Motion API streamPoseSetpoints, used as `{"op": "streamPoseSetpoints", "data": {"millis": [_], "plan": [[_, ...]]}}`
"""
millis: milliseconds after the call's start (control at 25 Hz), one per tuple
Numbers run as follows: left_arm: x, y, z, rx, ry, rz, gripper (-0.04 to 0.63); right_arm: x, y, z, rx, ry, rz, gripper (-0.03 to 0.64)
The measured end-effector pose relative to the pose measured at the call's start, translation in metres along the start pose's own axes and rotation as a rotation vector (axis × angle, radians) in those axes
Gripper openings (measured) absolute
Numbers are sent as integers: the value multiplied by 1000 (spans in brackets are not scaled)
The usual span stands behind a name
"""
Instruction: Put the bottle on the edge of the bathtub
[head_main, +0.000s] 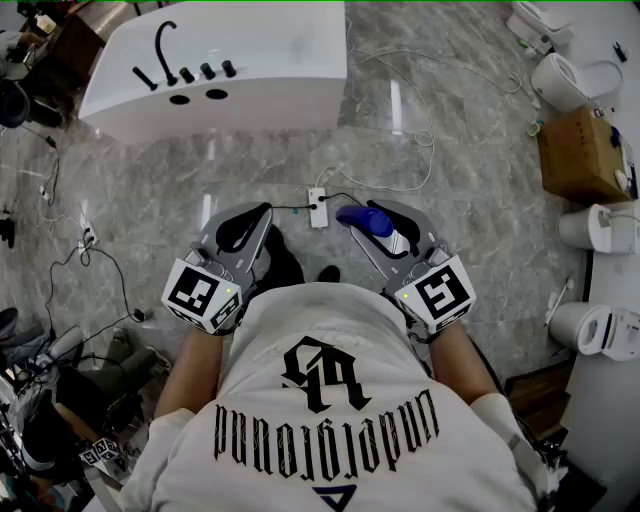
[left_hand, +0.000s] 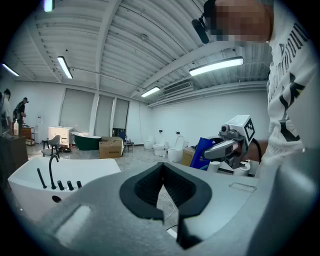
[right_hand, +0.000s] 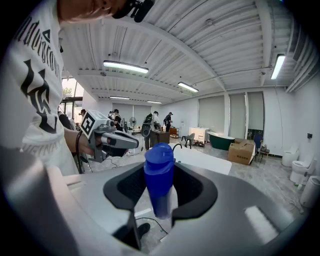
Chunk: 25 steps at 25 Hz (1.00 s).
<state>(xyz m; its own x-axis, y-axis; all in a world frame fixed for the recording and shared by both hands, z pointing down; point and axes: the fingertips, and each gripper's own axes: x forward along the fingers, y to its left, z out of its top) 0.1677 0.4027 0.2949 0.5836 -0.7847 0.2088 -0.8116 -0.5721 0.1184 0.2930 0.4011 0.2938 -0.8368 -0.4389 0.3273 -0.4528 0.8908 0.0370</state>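
Observation:
A blue bottle with a blue cap is held between the jaws of my right gripper, which is shut on it. In the right gripper view the bottle stands upright between the dark pads. My left gripper hangs beside it at about the same height, shut with nothing in it; its pads meet at the tips. The white bathtub with a black faucet stands well ahead of both grippers on the marble floor. From the left gripper view the bottle shows at the right.
A white power strip and cables lie on the floor just ahead of the grippers. A cardboard box and several toilets line the right side. Clutter and cables sit at the left.

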Motion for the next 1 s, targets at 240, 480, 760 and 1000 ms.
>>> {"op": "streamPoseSetpoints", "data": {"millis": [240,480,760,1000], "plan": [[2,11,-7,-11,5,-4,5,9,-3,2,-4,-7,-2,153],[10,31,-10,-20,10,-12,5,29,-13,1,6,12,7,153],[17,85,-9,-41,10,-3,6,79,-30,15,7,22,23,153],[19,156,-11,-65,-6,6,5,147,-48,33,-1,37,18,153]]}}
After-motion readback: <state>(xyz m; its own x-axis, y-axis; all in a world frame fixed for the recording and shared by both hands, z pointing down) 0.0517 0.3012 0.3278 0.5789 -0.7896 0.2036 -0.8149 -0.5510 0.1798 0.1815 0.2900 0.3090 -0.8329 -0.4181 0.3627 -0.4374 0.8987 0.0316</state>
